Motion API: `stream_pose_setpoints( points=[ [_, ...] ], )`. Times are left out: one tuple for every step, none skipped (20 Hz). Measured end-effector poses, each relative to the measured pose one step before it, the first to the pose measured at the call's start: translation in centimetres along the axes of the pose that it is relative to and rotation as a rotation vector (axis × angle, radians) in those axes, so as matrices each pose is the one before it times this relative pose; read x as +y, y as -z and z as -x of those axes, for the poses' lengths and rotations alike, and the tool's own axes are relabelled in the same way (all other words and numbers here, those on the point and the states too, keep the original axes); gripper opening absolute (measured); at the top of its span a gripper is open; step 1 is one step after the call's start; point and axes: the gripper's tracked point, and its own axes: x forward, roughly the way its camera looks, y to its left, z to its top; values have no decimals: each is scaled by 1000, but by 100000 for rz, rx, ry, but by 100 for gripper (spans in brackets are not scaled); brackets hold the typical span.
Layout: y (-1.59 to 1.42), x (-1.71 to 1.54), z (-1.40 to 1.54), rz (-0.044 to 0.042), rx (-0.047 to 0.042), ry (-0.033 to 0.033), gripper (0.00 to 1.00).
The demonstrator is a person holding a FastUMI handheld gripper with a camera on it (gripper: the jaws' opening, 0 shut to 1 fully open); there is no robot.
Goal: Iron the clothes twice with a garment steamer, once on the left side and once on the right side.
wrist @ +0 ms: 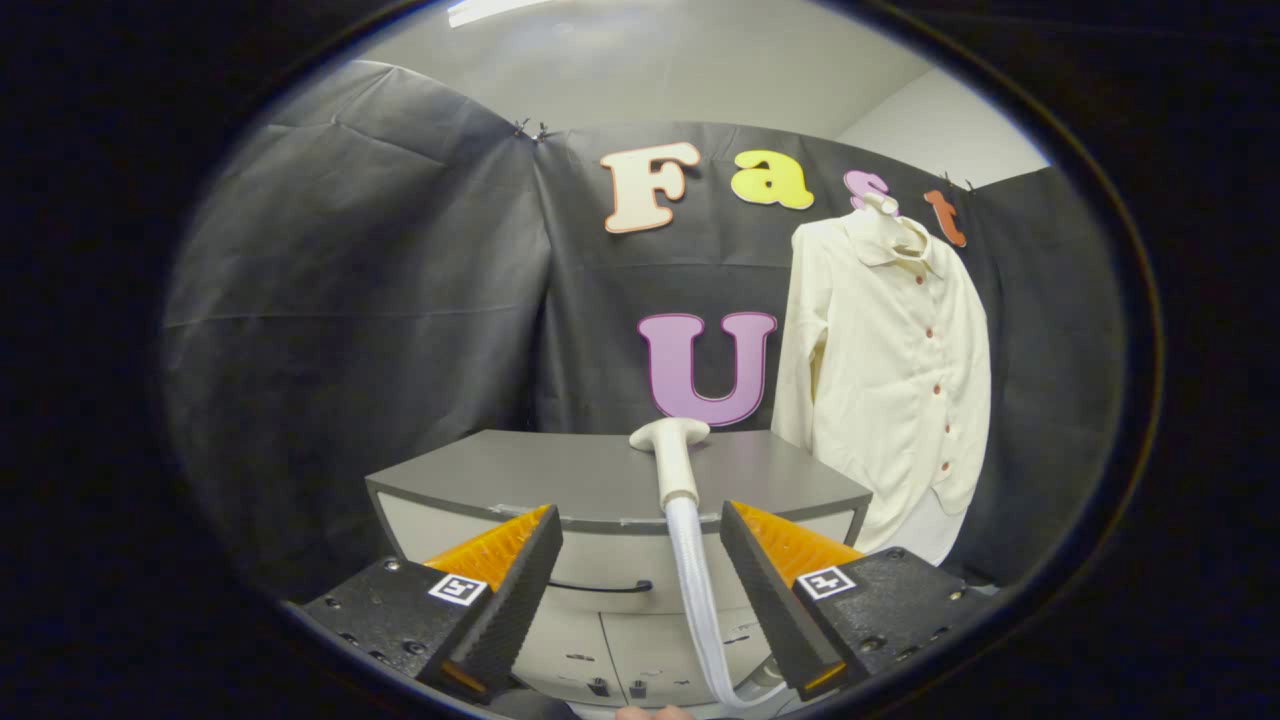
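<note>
Light falls evenly from above, where a bright ceiling strip lamp is blown out to plain white. The booth is moderately bright; the black cloth wall soaks up light, and its folds show only as faint grey sheen. The cream long-sleeved shirt on a hanger is the brightest large surface yet keeps its creases and buttons readable. The grey cabinet top takes a soft matte reflection with no hard glare. Fisheye distortion bows the cabinet's front edge and bends the cloth seams outward. The gripper, its fingers spread apart, looks slightly soft and shadowed on the inner faces, while the white steamer head with ribbed hose stays sharp.
</note>
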Motion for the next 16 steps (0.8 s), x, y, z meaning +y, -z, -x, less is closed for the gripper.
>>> stream_pose_setpoints(
  points=[
    [-88,-274,-883,113,448,321,97],
    [37,-247,-847,-161,685,81,97],
    [-2,-284,-871,-119,827,314,97],
    [7,-211,-755,-12,573,186,97],
    [-19,-190,-829,77,831,201,97],
    [167,-198,-792,134,1111,216,97],
    [123,-268,-773,159,1173,540,97],
    [72,-136,-768,256,840,233,97],
    [70,39,-845,63,846,-166,97],
    [63,-24,-774,-170,822,-91,97],
    [79,-113,-859,-399,762,173,97],
    [147,-44,-773,-307,1308,154,97],
    [197,-41,-829,-450,1378,103,97],
    [195,14,-727,-486,1354,59,97],
    [-6,-56,-798,-334,1091,523,97],
    [228,-163,-795,-46,1243,529,97]
  ],
)
